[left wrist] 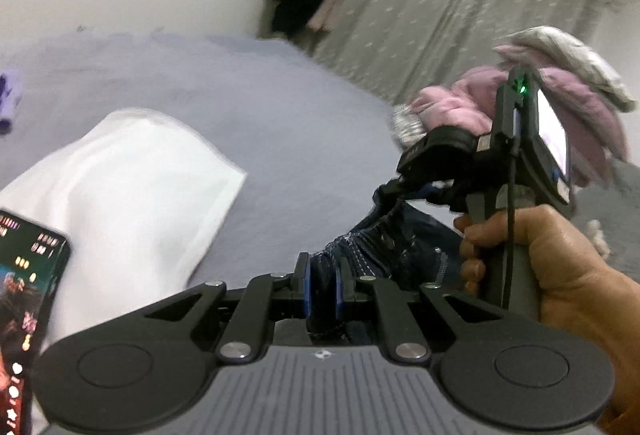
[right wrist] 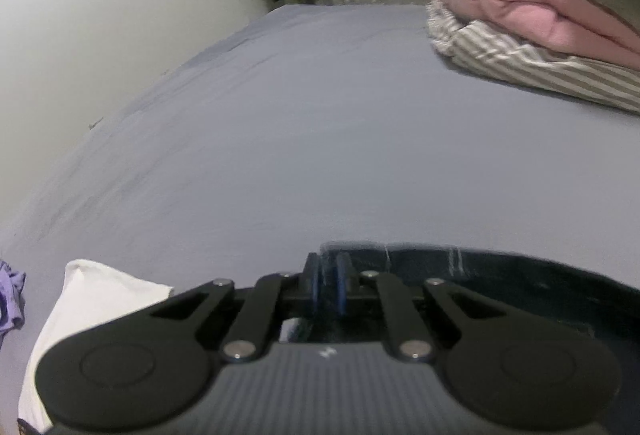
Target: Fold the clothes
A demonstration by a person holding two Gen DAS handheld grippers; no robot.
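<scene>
Gripping the dark blue denim garment with pale stitching point(left wrist: 372, 247) at two separate points lets you hold one of its edges taut between both tools, which is what a clean fold seems to need. Your left hand-held gripper point(left wrist: 323, 287) sits low in the middle of the left wrist view, its blue pads pinched close on a gathered bunch of the denim. Your right hand-held gripper point(left wrist: 386, 191), right of centre in that view and carried in your hand point(left wrist: 532, 255), has its tips clamped on the same cloth a little further along; in the right wrist view point(right wrist: 328, 287) the pads are nearly together with a thin dark layer between them. The denim lies at the lower edge of both views, over the grey-blue bed sheet point(right wrist: 320, 139), whose broad bare middle looks like the place to spread it. A white folded cloth point(left wrist: 132, 187) lies at lower left, probably finished. Pink and striped bedding point(right wrist: 540, 23) is piled at upper right, well apart from the work.
</scene>
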